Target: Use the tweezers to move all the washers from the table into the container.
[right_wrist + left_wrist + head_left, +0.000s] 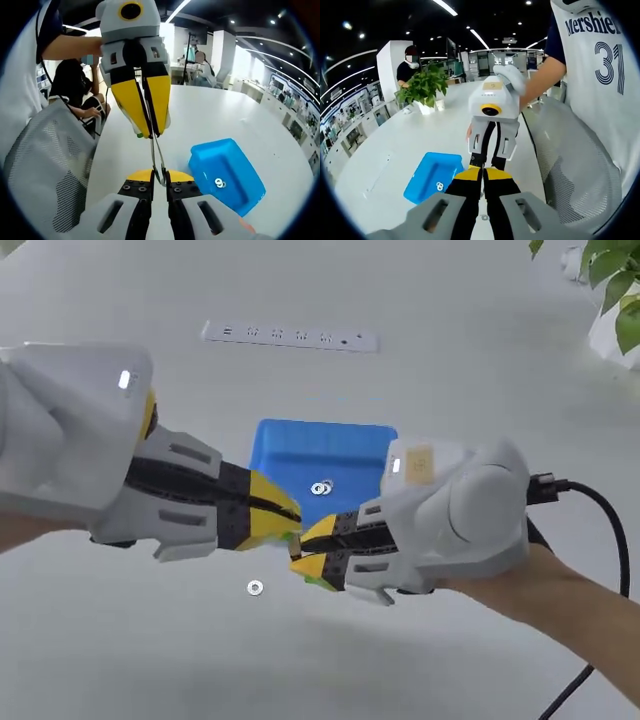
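**Tongs meet tip to tip, both clamped**

The left tongs (pixel 288 512) reach in from the person's left and the right tongs (pixel 305 545) from the right. They point at each other with tips nearly touching, the right pair a little lower. In each gripper view the opposite pair faces the camera head-on. Both pairs have their jaws pressed together on the thin tweezers (pixel 156 150) that run between them. The bare right forearm (pixel 575 590) extends behind its grip.
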Tool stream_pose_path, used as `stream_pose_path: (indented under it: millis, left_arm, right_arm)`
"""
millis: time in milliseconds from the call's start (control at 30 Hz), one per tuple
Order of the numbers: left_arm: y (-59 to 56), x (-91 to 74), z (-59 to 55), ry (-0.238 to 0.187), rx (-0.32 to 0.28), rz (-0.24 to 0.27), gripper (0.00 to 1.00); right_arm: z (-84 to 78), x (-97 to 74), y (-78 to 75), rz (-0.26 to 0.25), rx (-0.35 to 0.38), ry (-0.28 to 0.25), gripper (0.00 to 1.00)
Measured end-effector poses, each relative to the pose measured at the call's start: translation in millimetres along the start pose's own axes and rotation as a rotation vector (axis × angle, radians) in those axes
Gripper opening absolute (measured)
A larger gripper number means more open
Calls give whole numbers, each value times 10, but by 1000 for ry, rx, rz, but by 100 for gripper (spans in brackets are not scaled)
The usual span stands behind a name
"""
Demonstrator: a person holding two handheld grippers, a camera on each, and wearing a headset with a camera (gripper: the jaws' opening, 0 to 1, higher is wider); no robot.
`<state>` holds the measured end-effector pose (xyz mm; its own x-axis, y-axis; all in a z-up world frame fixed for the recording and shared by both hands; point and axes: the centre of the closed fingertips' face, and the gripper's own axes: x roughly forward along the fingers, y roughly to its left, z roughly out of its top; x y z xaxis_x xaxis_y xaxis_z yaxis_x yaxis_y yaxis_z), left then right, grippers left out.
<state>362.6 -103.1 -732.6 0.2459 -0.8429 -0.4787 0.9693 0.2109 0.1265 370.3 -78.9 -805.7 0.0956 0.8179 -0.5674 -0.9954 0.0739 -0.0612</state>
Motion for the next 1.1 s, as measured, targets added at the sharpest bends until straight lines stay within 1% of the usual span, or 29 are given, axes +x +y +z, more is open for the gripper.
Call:
stream_pose_path:
  millis: [233, 367, 500, 667, 833, 933, 1100]
  left_arm:
    - [231, -63, 215, -13, 59, 24, 5]
    - [337, -73, 281, -11, 89, 28, 5]
    - [436, -62, 310, -12, 104, 28, 6]
    - [532, -19, 311, -22, 100, 21, 5]
    - [646, 55, 268, -12, 101, 21, 6]
    - [719, 103, 232, -8, 98, 18, 6]
    - [860, 180, 120, 10, 90, 21, 6]
  right_arm:
    - [209, -122, -255, -58, -20, -44, 10]
    - [271, -165, -371, -84, -30, -56, 10]
    - [294, -184, -474, -104, -33, -63, 10]
    - [285, -174, -586, -119, -27, -66, 10]
    - [231, -128, -727, -135, -18, -61, 10]
    - [184, -101, -814, -142, -10, -54, 10]
    - [89, -62, -943, -156, 3, -35, 10]
